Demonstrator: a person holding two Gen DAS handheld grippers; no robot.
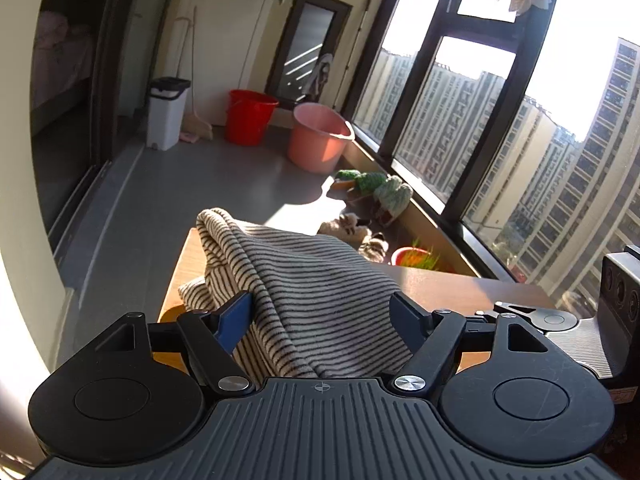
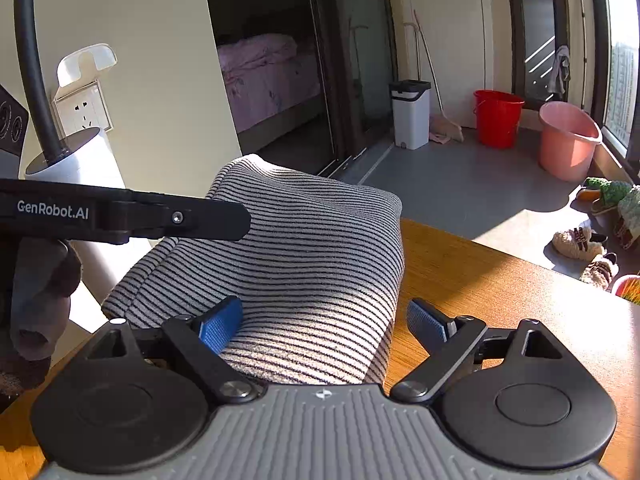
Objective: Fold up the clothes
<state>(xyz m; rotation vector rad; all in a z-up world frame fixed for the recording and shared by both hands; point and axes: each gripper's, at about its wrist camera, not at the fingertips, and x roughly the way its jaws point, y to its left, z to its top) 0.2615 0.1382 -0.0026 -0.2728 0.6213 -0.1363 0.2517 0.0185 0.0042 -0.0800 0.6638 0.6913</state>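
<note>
A beige garment with thin dark stripes lies bunched and partly folded on a wooden table. My left gripper is open, its blue pads on either side of the cloth's near end. The same garment fills the middle of the right wrist view. My right gripper is open too, its left pad against the cloth and its right pad over bare table. The left gripper's black body reaches in from the left, over the garment's far left side.
A red bucket, a pink bucket and a white bin stand on the grey balcony floor. Slippers lie by the window. A white cylinder with a black pole stands at the table's left.
</note>
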